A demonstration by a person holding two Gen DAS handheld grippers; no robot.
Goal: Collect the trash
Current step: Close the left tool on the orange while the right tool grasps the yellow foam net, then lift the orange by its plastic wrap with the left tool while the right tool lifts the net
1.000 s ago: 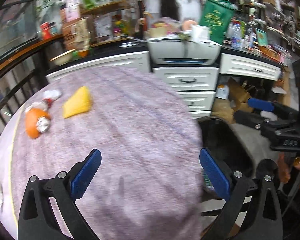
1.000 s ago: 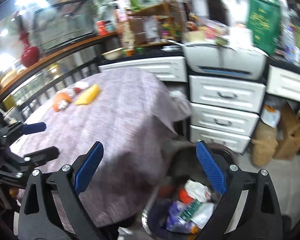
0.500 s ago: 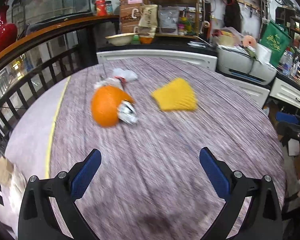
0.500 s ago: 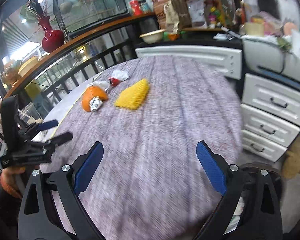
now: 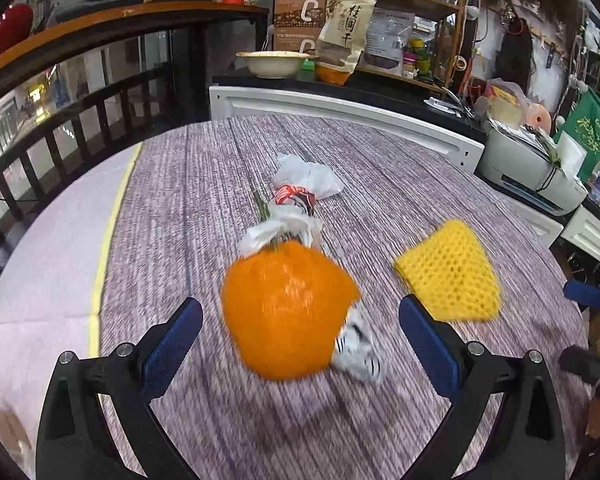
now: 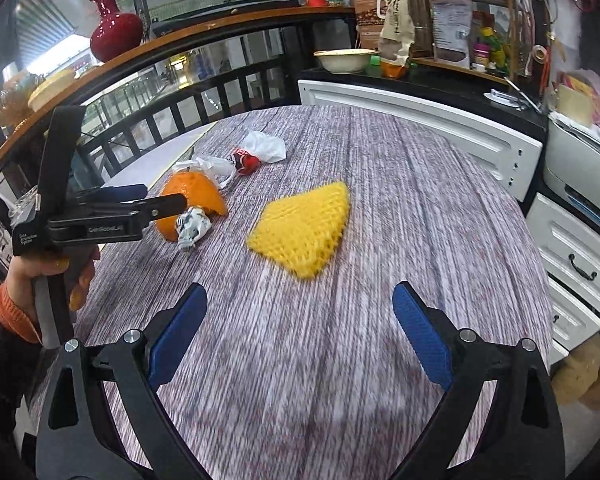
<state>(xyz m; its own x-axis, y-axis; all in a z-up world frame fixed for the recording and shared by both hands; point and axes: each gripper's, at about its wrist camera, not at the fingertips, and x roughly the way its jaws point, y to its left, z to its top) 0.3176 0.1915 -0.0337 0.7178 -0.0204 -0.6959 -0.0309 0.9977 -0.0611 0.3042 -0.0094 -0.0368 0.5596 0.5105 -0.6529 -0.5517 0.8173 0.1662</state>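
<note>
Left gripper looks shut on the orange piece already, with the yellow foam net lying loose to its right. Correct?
Not quite. The left gripper is open: in the left wrist view its jaws stand wide apart on either side of the orange piece, not clamped on it. The yellow foam net does lie loose to its right.

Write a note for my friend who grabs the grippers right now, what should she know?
Left gripper: open, empty, lined up on the orange wrapper, not gripping it.
Right gripper: open, empty, short of the yellow net.
On the table: orange wrapper, a crumpled striped scrap touching it, white plastic bags, a red wrapper and the yellow net lying apart.
Done: nothing held; no bin is in view now.
Left: pick up all of it, probably the orange wrapper first.
</note>
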